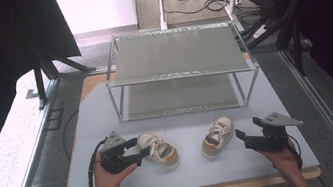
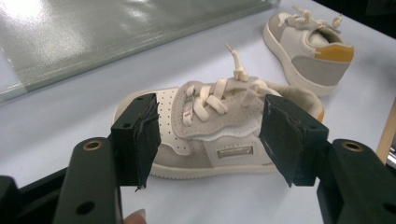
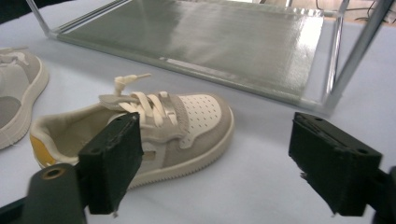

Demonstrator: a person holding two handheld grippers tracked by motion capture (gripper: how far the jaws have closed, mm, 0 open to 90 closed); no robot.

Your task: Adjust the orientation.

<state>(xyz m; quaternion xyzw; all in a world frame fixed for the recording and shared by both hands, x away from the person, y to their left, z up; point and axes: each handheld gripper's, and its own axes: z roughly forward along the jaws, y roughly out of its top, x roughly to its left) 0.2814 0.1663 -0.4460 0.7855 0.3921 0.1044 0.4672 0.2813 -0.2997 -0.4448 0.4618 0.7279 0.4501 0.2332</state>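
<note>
Left shoe partly hidden behind left gripper jaws

The tabletop is pale blue-grey with a wooden rim. A two-level wire shelf stands at its far edge. Two small shoes lie near the front edge: the left shoe and the right shoe, a little apart, both upright.
</note>
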